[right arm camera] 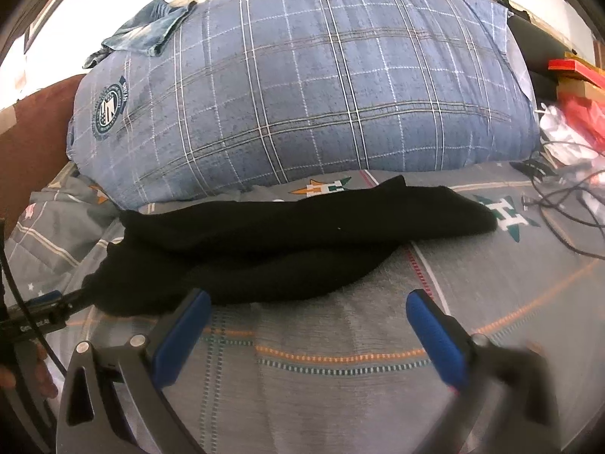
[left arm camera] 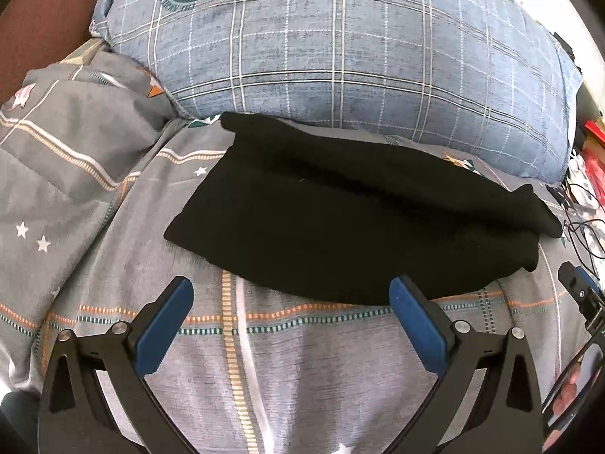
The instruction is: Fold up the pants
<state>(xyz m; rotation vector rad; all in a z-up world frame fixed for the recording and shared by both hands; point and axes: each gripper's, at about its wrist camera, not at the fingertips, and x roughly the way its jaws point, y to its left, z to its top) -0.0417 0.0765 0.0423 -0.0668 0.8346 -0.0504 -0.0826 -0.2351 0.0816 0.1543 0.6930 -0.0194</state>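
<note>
While the black pants (left arm camera: 340, 223) lie folded in a bundle on my grey patterned bedspread (left arm camera: 302, 359), just before the blue plaid pillow (left arm camera: 340, 49), my left gripper (left arm camera: 291, 295) spread wide, empty, near the pants' front edge, my right gripper (right arm camera: 308, 306) likewise released, cables (right arm camera: 567, 204) right of the pants.

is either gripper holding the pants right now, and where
Nothing is held. The left gripper and right gripper are both open above the bedsheet, just short of the black pants.

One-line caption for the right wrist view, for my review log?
Open right hand-held gripper poised before folded black pants on a grey patterned bedsheet, blue plaid pillow behind.
</note>
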